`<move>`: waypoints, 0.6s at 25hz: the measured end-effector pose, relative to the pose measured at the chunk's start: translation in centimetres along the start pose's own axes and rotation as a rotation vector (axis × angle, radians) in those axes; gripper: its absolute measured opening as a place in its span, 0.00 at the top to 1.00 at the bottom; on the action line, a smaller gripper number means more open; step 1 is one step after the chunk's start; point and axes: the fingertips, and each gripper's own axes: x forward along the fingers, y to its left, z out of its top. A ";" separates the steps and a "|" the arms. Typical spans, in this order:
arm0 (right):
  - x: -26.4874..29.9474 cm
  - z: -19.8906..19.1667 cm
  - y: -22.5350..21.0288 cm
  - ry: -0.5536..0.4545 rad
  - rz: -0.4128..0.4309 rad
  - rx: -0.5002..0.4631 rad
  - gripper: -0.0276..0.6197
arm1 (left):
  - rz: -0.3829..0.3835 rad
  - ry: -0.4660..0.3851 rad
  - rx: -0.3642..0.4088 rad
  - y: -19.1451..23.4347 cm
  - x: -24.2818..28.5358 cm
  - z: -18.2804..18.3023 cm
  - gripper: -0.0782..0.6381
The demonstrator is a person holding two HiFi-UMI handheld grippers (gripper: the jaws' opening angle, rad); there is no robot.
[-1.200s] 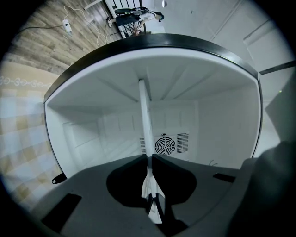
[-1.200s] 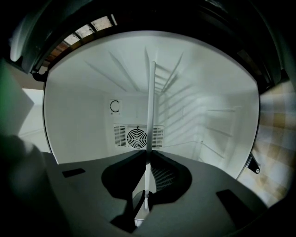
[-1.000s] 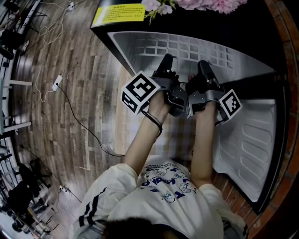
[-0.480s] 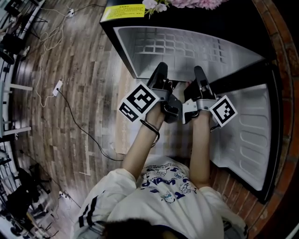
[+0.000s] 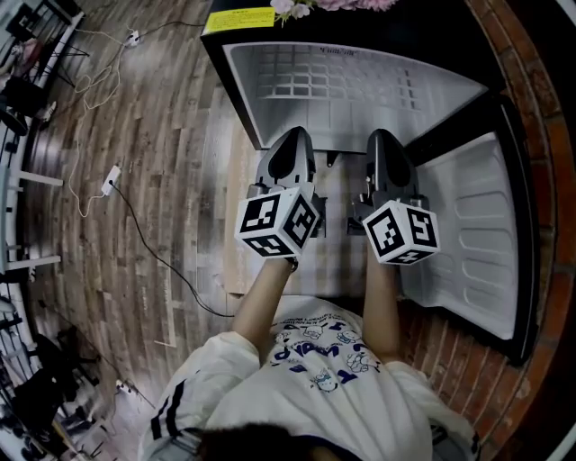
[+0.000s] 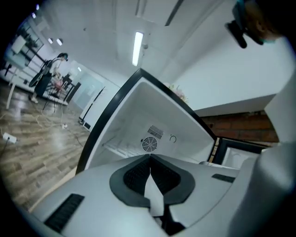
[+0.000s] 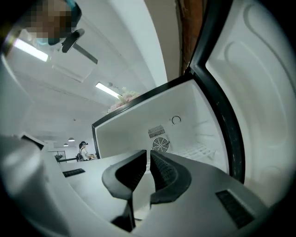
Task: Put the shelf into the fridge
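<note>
The black fridge [image 5: 236,99] stands open, its white inside facing me. A white wire shelf [image 5: 333,85] lies flat inside it, also seen as a shelf [image 6: 121,149] in the left gripper view and as a shelf [image 7: 200,151] in the right gripper view. My left gripper [image 5: 292,137] and right gripper [image 5: 385,139] hover side by side just in front of the opening, both pointing into it. Each is shut with nothing between the jaws: left gripper [image 6: 149,158], right gripper [image 7: 149,153]. Neither touches the shelf.
The fridge door [image 5: 477,243] hangs open at the right, close to my right gripper. A brick wall [image 5: 549,108] runs behind it. A cable [image 5: 144,243] trails over the wooden floor at the left. A yellow label [image 5: 239,18] and flowers [image 5: 315,5] sit on the fridge top.
Both grippers have drawn back from the fridge opening toward the person and tilted up, so their marker cubes now face the head camera. The shelf stays inside the fridge.
</note>
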 end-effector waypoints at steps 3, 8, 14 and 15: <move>-0.3 0.8 0.5 -0.013 -0.027 -0.095 0.88 | 0.005 -0.030 0.195 -1.1 -0.4 1.5 0.87; -1.1 0.5 1.6 -0.010 -0.029 -0.154 0.89 | -0.001 -0.050 0.322 -2.2 -1.7 2.2 0.87; -1.8 -0.1 2.5 -0.012 -0.024 -0.153 0.89 | 0.004 -0.052 0.366 -2.2 -2.9 2.0 0.87; -2.1 -0.3 2.6 -0.011 -0.023 -0.155 0.89 | 0.007 -0.052 0.373 -2.2 -3.1 1.9 0.87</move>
